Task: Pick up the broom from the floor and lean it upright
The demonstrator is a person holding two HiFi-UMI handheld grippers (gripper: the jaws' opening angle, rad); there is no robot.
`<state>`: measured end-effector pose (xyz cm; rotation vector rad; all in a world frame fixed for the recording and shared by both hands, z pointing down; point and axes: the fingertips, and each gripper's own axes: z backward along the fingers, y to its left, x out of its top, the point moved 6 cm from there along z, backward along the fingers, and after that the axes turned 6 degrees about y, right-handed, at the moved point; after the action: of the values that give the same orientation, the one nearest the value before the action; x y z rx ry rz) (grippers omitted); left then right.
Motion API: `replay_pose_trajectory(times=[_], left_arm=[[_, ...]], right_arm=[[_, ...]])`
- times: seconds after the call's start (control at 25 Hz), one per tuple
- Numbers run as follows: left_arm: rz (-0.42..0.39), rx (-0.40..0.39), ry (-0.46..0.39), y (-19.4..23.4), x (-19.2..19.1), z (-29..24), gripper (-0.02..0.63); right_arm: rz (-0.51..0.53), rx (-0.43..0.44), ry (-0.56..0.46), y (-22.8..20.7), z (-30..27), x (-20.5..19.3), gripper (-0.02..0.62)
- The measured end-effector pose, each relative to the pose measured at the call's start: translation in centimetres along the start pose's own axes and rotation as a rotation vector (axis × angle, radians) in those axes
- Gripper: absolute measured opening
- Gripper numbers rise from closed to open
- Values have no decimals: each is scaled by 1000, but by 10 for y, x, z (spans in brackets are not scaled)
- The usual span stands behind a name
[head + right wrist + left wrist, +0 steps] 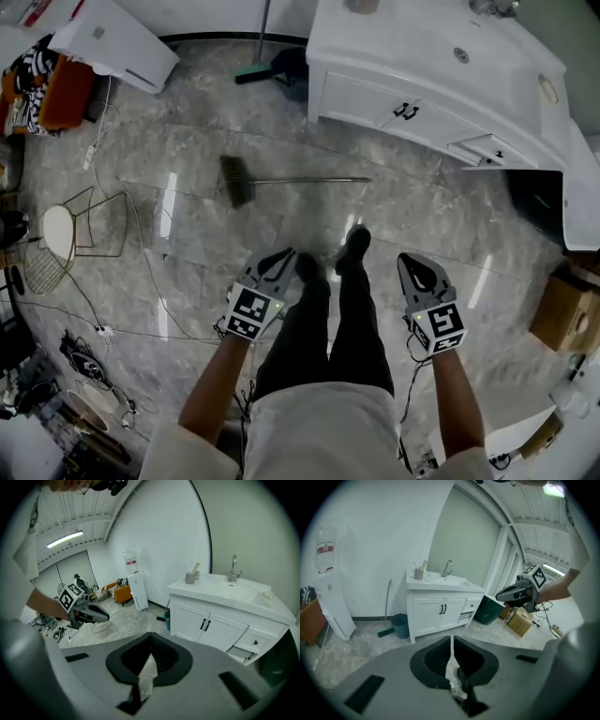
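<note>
While standing off from target: approach step, nothing gripped yet.
Locate broom flat on marble floor, ahead of shoes; dark bristle head left, thin metal handle pointing right toward white cabinet. Next, likely: open left gripper and right gripper, both pinched shut and empty, then clamp handle.

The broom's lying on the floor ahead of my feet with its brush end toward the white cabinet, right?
Not quite: the head view shows the broom on the floor ahead of the feet, but its handle end points toward the white cabinet.
</note>
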<state>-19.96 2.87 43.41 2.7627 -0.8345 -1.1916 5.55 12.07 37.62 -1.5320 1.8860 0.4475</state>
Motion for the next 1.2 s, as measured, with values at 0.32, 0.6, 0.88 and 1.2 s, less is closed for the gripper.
replay_pose_trajectory(times=[0.32, 0.6, 0.88, 1.2], left_arm=[[-9, -11, 6, 32, -22, -83, 23], [18, -11, 37, 65, -59, -168, 23], [3, -19, 30, 94, -91, -244, 23], [-42, -34, 27, 119, -135, -337, 23]], right_arm=[[-76, 25, -12, -44, -93, -43, 2], [-55, 92, 44, -70, -181, -78, 2], [-40, 136, 61, -96, -264, -107, 2], [-27, 162, 87, -129, -343, -162, 2]])
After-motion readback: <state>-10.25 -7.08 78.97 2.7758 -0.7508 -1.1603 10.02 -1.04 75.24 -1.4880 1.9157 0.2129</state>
